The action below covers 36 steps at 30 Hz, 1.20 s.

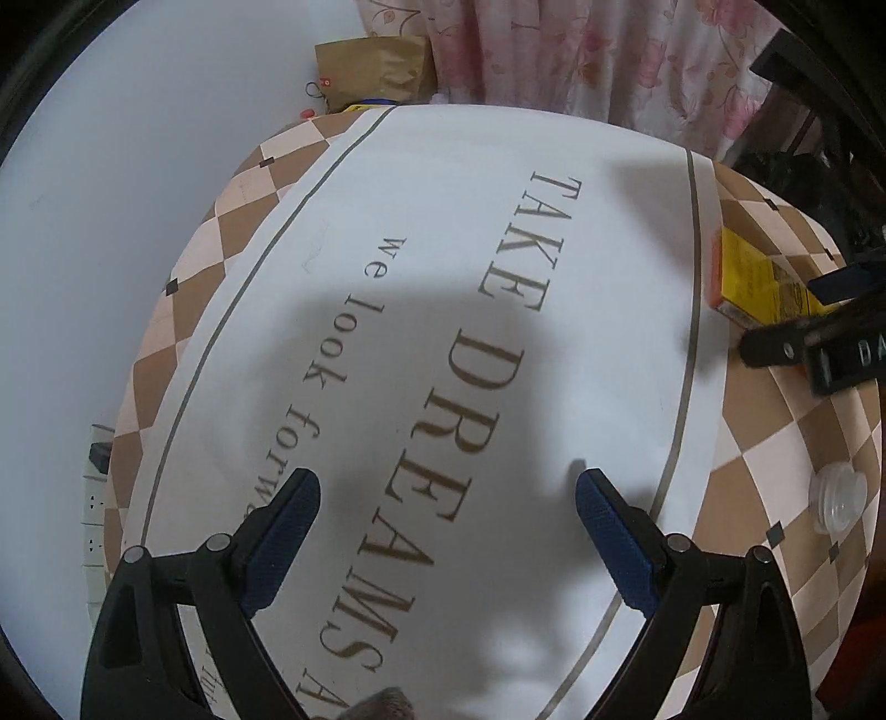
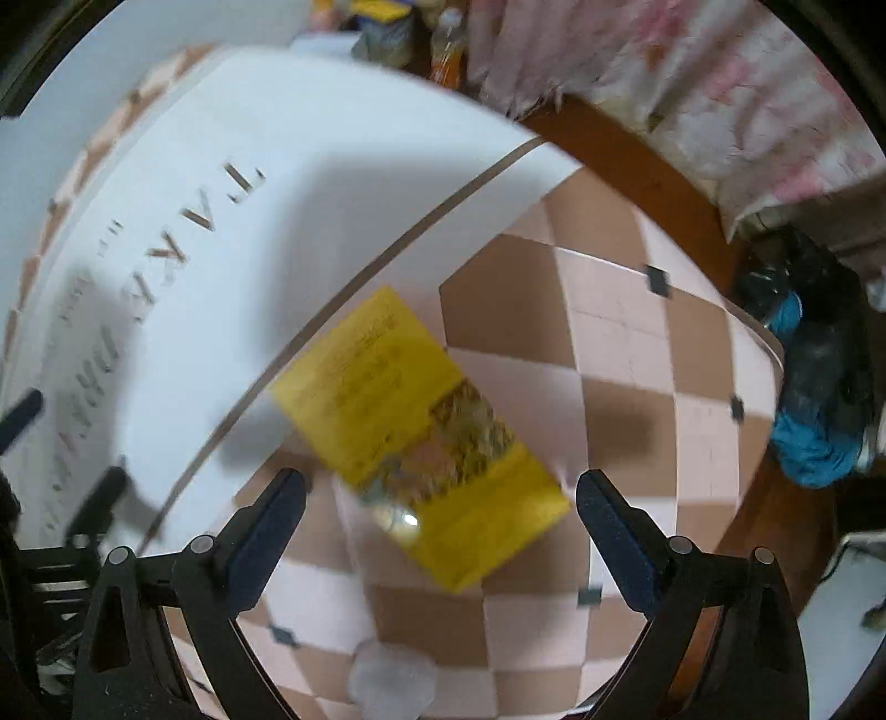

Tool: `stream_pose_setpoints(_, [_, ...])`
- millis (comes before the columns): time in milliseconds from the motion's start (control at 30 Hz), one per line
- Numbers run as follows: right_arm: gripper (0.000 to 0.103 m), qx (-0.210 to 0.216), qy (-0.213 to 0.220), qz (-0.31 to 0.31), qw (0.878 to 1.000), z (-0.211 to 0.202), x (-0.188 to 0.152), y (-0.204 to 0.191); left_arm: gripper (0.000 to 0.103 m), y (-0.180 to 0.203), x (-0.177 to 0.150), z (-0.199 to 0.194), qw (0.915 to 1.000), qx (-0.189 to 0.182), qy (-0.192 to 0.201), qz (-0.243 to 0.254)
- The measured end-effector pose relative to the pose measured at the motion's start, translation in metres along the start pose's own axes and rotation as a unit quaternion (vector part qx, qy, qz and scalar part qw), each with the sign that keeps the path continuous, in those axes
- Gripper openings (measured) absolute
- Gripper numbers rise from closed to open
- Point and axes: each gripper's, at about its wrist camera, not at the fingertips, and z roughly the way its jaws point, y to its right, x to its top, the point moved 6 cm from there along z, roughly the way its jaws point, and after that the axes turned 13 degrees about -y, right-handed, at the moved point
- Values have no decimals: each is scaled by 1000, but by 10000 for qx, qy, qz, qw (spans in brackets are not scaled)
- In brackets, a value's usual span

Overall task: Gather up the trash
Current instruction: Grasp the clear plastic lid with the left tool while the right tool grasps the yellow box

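A yellow carton lies flat on the checkered border of the round table. My right gripper is open, hovering over it, with the carton's near end between the fingers. The carton also shows at the right of the left wrist view, with the right gripper beside it. My left gripper is open and empty above the white centre with "TAKE DREAMS" lettering. A clear plastic lid lies on the table's right border; it shows blurred in the right wrist view.
A brown paper bag stands beyond the table's far edge by pink floral curtains. A power strip lies left of the table. A dark bag with blue cloth sits right of the table. Bottles stand at the back.
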Motion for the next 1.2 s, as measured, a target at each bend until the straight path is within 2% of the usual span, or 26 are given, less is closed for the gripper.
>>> stream_pose_setpoints(100, [96,82,107,50,9999,-5,7,3,95,-3,3,-1,10000,1,12,-33])
stream_pose_setpoints(167, [80,82,271,84,9996,-10,1,2,95,-4,2,-1,10000,0,-7,-52])
stream_pose_setpoints(200, [78,93,258,200,9994,-11,-3,3,95,-4,2,-2,10000,48,1,-54])
stream_pose_setpoints(300, [75,166,293,1002,9944,-9,-28,22,95,0,0,-7,10000,59,31,-2])
stream_pose_setpoints(367, [75,317,461,1621,9852,-12,-53,44,95,6,-4,-15,9999,-38,103,69])
stream_pose_setpoints(433, [74,515,586,2217,9720,-11,-89,69,95,19,-12,-25,9994,-192,180,231])
stream_pose_setpoints(533, [74,813,616,2749,9560,0,-137,89,95,52,-30,-40,9961,-642,257,542])
stream_pose_setpoints(600, [74,1046,612,2907,9491,9,-160,92,95,81,-41,-47,9917,-909,278,866])
stream_pose_setpoints(700, [74,1179,680,3141,9396,20,-190,97,95,121,-49,-50,9849,-1101,231,1318])
stream_pose_setpoints(800, [73,1289,789,3378,9290,25,-203,103,93,150,-45,-45,9803,-1139,146,1605])
stream_pose_setpoints(933, [72,1275,818,3506,9242,32,-209,105,93,174,-40,-42,9767,-1076,188,1848])
stream_pose_setpoints(967, [72,1232,807,3524,9242,33,-211,107,84,176,-37,-42,9764,-1080,216,1859])
stream_pose_setpoints(1000, [72,1210,805,3531,9242,35,-211,108,70,177,-32,-42,9765,-1077,245,1851])
stream_pose_setpoints(1033, [72,1204,806,3545,9238,36,-212,110,64,178,-30,-42,9765,-1075,245,1852])
stream_pose_setpoints(1100, [71,1211,811,3564,9229,36,-214,111,37,179,-28,-40,9762,-1096,225,1856])
stream_pose_setpoints(1200, [71,1181,833,3530,9244,37,-212,112,37,173,-26,-39,9779,-1060,283,1779])
